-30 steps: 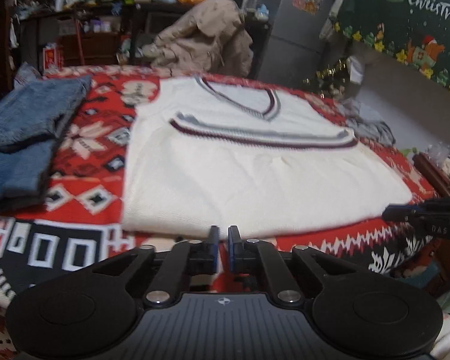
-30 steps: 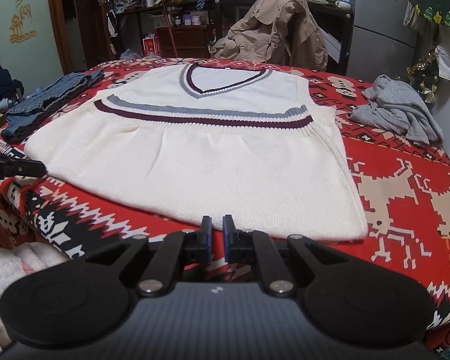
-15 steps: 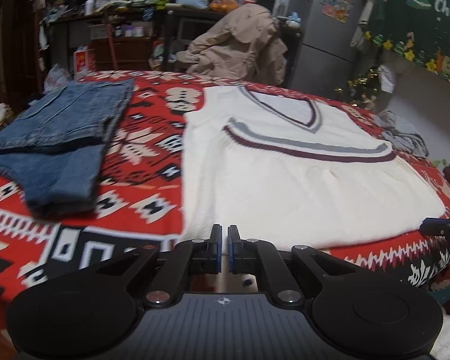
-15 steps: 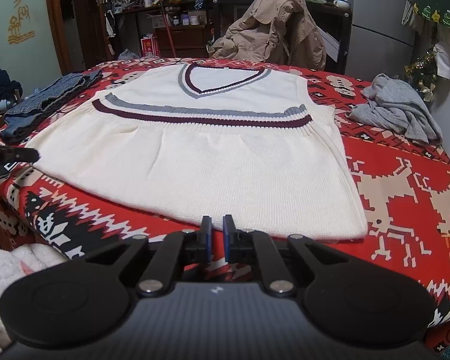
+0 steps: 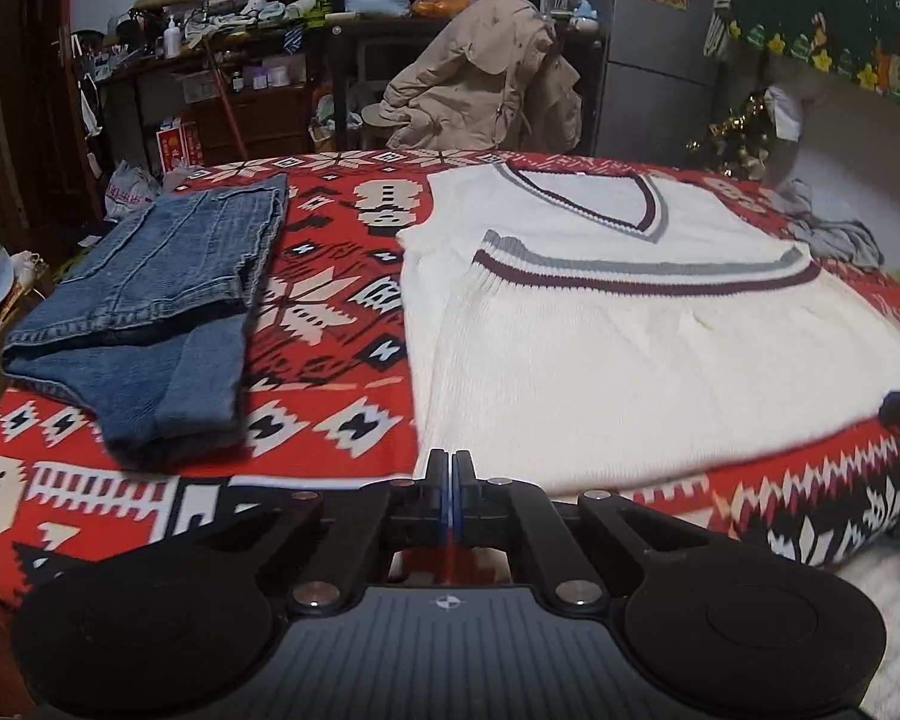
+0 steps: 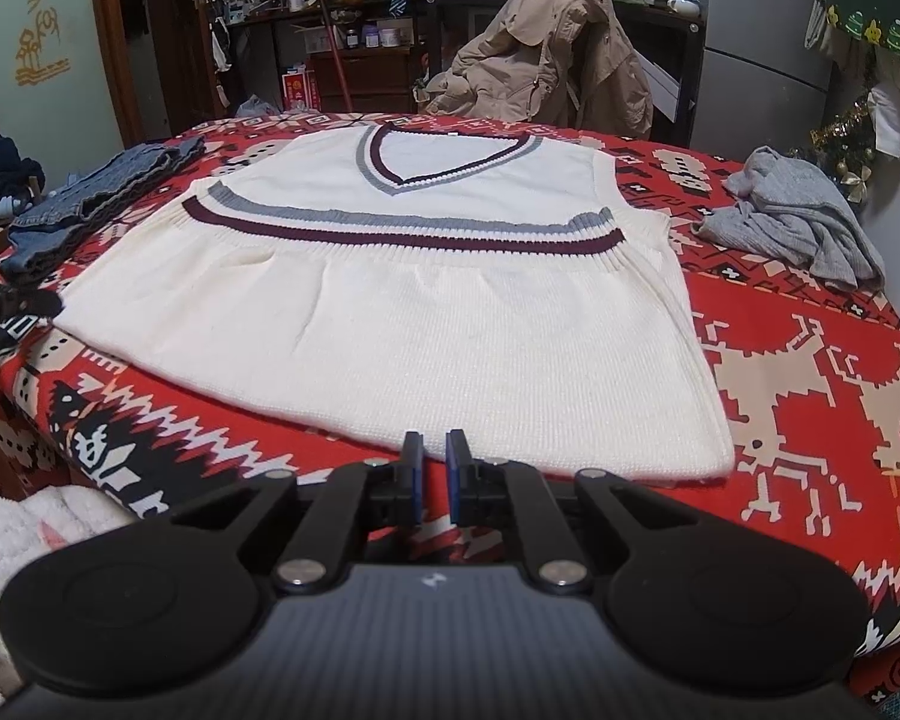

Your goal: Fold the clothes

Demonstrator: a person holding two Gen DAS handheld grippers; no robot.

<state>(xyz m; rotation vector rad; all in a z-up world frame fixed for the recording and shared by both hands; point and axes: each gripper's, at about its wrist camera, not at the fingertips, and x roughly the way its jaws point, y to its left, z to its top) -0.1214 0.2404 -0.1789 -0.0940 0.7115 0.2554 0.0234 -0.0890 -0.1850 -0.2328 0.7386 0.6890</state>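
left wrist: left gripper (image 5: 450,461) jaws together, empty | right gripper (image 6: 432,443) jaws nearly together, empty

A red blanket (image 6: 810,324) with white reindeer and snowflake patterns covers the surface. Behind its far edge, a tan coat (image 6: 546,54) hangs draped over a chair. Further back, dark shelves (image 6: 360,18) hold bottles, boxes and clutter. A grey refrigerator (image 5: 660,42) stands at the far right, next to a small decorated Christmas tree (image 5: 741,138) and a green Christmas banner (image 5: 840,18) on the wall.
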